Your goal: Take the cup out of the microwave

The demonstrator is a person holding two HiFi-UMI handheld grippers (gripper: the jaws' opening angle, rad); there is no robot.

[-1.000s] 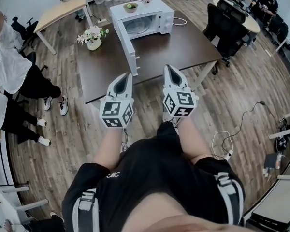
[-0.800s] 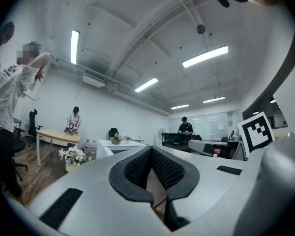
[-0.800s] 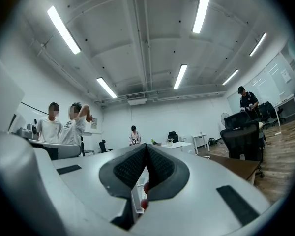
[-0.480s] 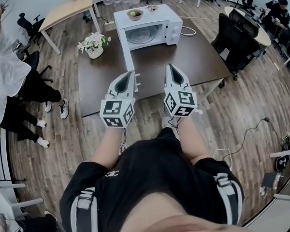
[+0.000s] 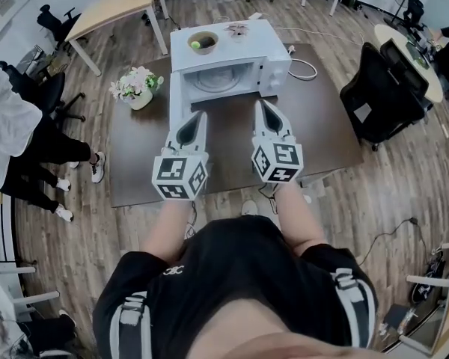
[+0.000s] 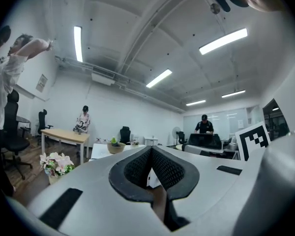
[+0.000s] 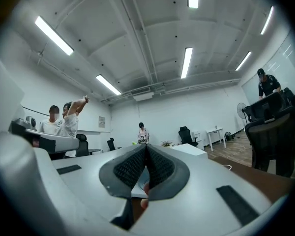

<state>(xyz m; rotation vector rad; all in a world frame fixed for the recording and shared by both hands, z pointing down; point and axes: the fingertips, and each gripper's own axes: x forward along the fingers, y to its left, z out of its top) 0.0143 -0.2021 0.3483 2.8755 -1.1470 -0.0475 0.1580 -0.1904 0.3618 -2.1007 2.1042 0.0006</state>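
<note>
The white microwave point(image 5: 228, 32) stands at the far side of the dark table point(image 5: 322, 133), its door point(image 5: 175, 99) swung open toward me on the left. The cavity point(image 5: 221, 81) shows pale, and I cannot make out the cup in the head view. A small pinkish patch point(image 7: 144, 187) shows through the gap behind the right gripper's pads. My left gripper point(image 5: 199, 118) point(image 6: 151, 149) and right gripper point(image 5: 263, 108) point(image 7: 146, 145) hover side by side over the table, just short of the microwave's front. Both point level at it, tips together, empty.
A bowl point(image 5: 203, 42) sits on top of the microwave and a pot of flowers point(image 5: 137, 87) on the table's left end. A white cable point(image 5: 305, 67) lies right of the microwave. Black chairs point(image 5: 385, 81) stand at the right, people point(image 5: 15, 129) at the left.
Both grippers have moved forward together from short of the table to over it. The microwave is nearer and more square-on. Jaws stay shut.
</note>
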